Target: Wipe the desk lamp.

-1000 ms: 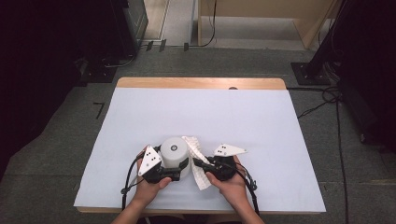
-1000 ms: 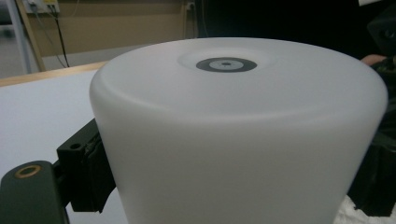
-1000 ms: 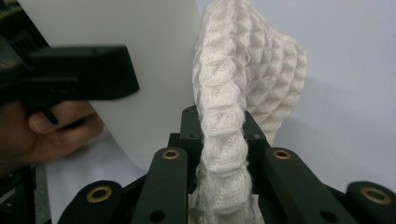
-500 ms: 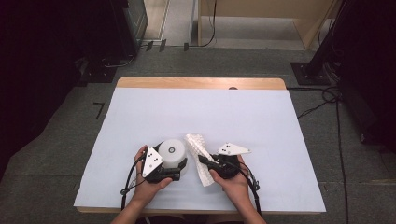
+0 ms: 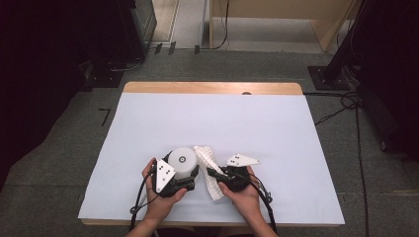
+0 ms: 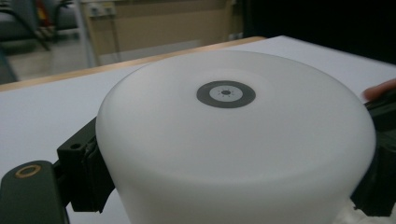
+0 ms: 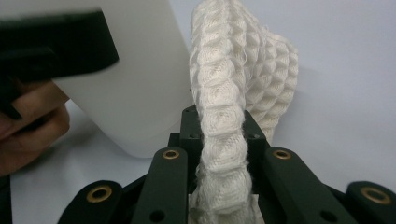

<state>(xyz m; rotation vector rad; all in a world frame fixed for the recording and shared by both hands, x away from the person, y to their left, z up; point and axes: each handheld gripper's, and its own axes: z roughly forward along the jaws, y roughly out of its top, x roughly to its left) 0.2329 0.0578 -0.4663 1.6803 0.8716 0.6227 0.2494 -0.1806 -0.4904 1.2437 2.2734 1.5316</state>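
High view, lower centre of frame: left gripper (image 5: 190,174) clamped round white drum (image 5: 181,160), jaws on both sides. Right gripper (image 5: 213,174) just beside it, pinching white waffle cloth (image 5: 207,165), w/ cloth touching drum. Both sit on white table cover (image 5: 207,123).

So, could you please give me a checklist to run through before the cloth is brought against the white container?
1. Left gripper clamped on the white round plastic container: ok, a jaw on each side.
2. Right gripper shut on the cream waffle-weave cloth: ok.
3. Cloth beside the container: ok; contact cannot tell.
4. Container resting on the white table cover: cannot tell.
5. Cloth's loose end free of the jaws: ok, it rises past them in the right gripper view.
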